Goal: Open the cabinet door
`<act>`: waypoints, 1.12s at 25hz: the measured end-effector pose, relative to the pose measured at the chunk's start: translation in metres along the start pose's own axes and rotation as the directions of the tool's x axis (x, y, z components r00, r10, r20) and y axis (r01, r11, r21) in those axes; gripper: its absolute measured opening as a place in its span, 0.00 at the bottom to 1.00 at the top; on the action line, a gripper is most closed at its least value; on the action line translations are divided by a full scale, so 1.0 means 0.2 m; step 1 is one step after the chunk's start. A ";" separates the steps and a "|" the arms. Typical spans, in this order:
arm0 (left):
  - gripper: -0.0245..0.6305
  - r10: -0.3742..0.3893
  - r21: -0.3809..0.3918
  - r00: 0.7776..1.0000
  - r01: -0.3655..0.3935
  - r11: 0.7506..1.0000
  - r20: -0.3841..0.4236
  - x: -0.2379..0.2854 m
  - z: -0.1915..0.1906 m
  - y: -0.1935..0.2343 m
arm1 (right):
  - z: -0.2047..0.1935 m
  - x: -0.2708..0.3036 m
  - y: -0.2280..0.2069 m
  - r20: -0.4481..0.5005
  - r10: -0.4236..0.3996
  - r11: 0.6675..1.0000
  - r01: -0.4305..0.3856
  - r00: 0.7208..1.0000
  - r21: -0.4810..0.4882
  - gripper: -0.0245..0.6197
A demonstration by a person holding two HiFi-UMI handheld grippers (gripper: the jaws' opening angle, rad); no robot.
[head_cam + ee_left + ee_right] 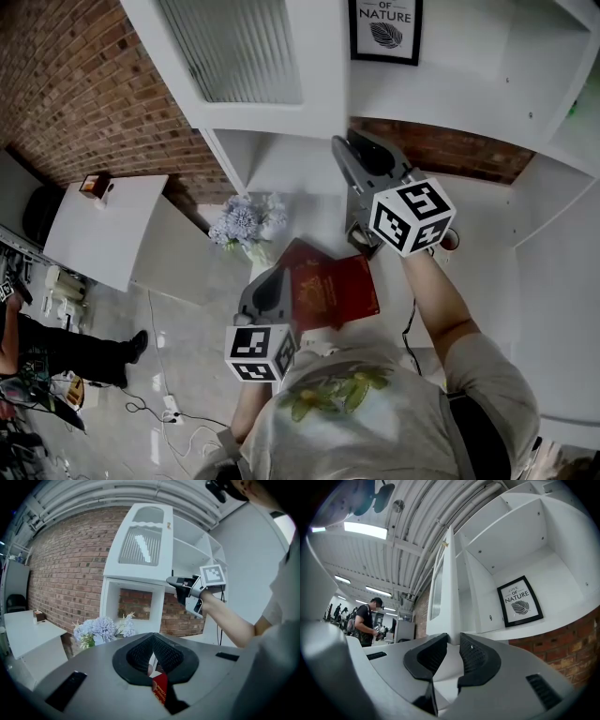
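A white cabinet [469, 75] stands against a red brick wall [84, 84], and everything here is placed from it. Below and to the left of it lies a pale, glossy floor [187, 309] with cables trailing across it. A white table [103, 230] sits well out to the cabinet's left. At the foot of the cabinet is a bunch of lilac and white flowers [246, 220]. A ribbed metal ceiling [393, 541] with strip lights runs overhead, and a person [365, 620] stands far off beyond the cabinet's door side.

The cabinet is smooth painted board with open square shelves. A black-framed leaf print [385, 28] leans in one shelf. The recess under the shelves shows bare brick at its back.

The cabinet door [234, 56] stands swung out from the cabinet's left side. It is a flat white frame around a pane of reeded glass with an arched top.

The right gripper [349, 141] reaches up to the door's free edge. In the right gripper view its black, cross-hatched pads [476, 656] sit either side of that thin white edge, clamped on it.

The left gripper [286, 274] hangs low in front of the cabinet. Its jaws are pinched on a corner of a flat red book [333, 291] with gold print.
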State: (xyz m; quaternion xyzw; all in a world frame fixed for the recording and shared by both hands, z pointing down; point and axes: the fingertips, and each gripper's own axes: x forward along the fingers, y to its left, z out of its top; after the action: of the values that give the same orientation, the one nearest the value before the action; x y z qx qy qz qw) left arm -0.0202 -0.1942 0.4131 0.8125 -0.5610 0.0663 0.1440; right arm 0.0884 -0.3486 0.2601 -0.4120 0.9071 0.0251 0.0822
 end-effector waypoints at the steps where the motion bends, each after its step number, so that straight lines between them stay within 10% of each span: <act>1: 0.05 0.001 0.000 1.000 -0.001 1.000 0.000 0.00 0.00 0.00 | 0.00 0.00 0.01 0.000 0.000 1.000 0.000 1.000 -0.001 0.18; 28: 0.05 -0.017 0.006 1.000 0.017 1.000 -0.002 -0.01 -0.02 -0.06 | 0.01 -0.08 0.14 -0.002 0.024 0.999 -0.024 1.000 -0.030 0.16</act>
State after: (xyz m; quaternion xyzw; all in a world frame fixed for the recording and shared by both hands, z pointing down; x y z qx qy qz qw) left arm -0.0097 -0.1874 0.4142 0.8177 -0.5536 0.0675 0.1424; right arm 0.0773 -0.3174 0.2596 -0.4020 0.9117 0.0393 0.0751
